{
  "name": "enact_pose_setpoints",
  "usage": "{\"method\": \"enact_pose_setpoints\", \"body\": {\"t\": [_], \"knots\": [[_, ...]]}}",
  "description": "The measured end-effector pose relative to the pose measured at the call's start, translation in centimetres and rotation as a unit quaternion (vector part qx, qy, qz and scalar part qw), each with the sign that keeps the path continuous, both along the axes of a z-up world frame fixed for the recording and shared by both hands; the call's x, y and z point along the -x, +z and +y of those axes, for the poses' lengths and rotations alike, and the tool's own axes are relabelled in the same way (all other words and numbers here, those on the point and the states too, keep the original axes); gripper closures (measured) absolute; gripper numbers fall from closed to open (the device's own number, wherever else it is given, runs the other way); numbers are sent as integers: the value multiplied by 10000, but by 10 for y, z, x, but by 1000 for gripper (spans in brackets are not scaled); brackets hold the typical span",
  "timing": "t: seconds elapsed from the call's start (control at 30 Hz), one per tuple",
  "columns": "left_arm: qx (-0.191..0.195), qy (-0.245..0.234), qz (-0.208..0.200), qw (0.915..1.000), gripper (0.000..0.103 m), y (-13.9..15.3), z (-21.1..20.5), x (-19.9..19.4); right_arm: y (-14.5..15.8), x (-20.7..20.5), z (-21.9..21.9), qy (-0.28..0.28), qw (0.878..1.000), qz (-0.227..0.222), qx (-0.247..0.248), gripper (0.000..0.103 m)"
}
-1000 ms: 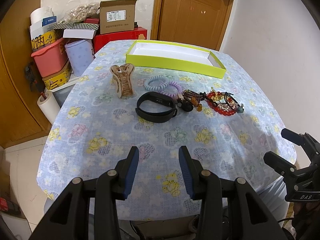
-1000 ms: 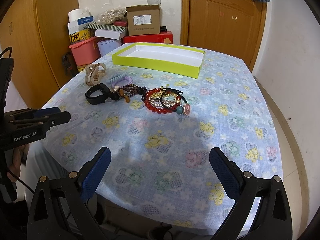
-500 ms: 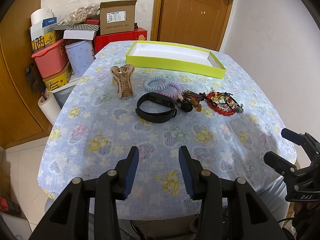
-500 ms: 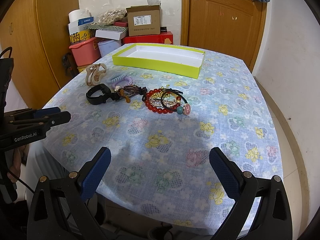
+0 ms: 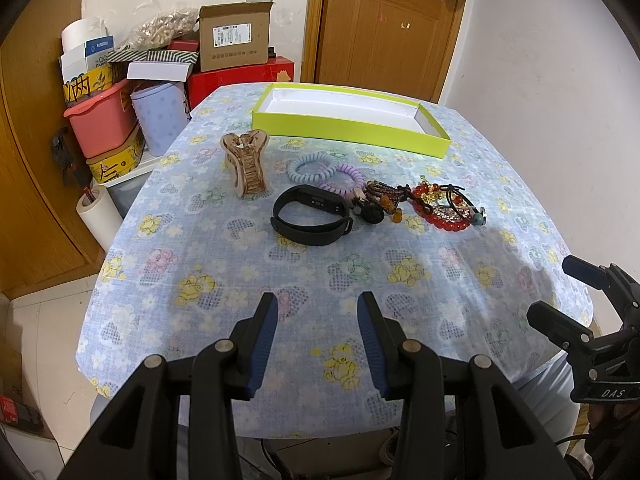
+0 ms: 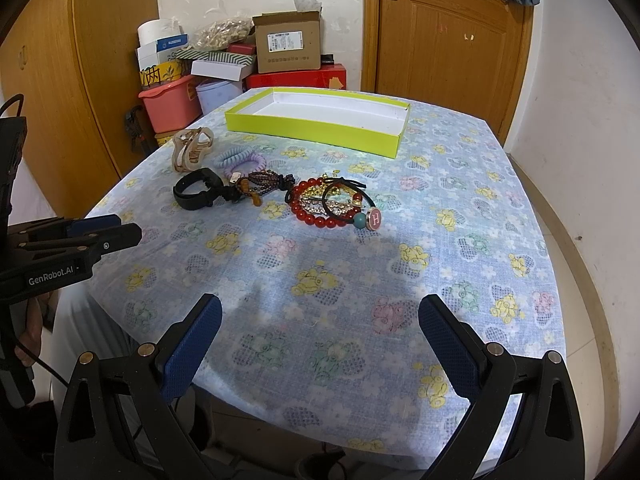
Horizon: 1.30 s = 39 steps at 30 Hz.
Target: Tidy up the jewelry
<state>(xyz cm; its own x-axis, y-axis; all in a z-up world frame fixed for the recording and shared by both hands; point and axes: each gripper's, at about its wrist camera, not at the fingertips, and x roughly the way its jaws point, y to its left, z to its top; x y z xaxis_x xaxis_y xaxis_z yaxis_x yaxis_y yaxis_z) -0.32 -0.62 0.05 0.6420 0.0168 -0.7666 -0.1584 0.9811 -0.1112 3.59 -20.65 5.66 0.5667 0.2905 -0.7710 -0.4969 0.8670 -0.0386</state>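
Note:
Jewelry lies in a row mid-table: a wooden hair claw (image 5: pixel 245 163) (image 6: pixel 191 149), blue and purple coil ties (image 5: pixel 320 169) (image 6: pixel 240 160), a black wristband (image 5: pixel 311 215) (image 6: pixel 197 189), a dark beaded bracelet (image 5: pixel 380 196) (image 6: pixel 266 183), and a red bead bracelet (image 5: pixel 444 208) (image 6: pixel 326 204) with a black hair tie (image 6: pixel 352 200). An empty yellow-green tray (image 5: pixel 348 124) (image 6: pixel 316 128) sits behind them. My left gripper (image 5: pixel 316 320) is open and empty over the near table edge. My right gripper (image 6: pixel 320 320) is wide open and empty, also at the near edge.
The table wears a blue floral cloth (image 5: pixel 224 248) (image 6: pixel 460 208). Boxes, a pink bin (image 5: pixel 102 120) and paper rolls stand on the floor at the left. A wooden door (image 5: pixel 384 28) is behind the table, a white wall on the right.

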Motion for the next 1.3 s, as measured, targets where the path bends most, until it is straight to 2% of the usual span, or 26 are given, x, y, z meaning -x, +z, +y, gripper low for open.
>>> {"method": "enact_pose_setpoints", "body": {"t": [0.7, 0.9, 1.27, 1.3], "knots": [[51, 38, -10, 10000, 60, 1, 2, -4, 4, 0, 4, 46, 10000, -55, 9, 4], [63, 141, -76, 9999, 60, -1, 10, -13, 3, -12, 6, 130, 9999, -27, -92, 4], [-8, 442, -176, 9989, 60, -3, 41, -60, -4, -46, 12, 25, 10000, 50, -17, 4], [-13, 471, -189, 9987, 57, -3, 43, -67, -6, -53, 13, 29, 10000, 37, -27, 4]]}}
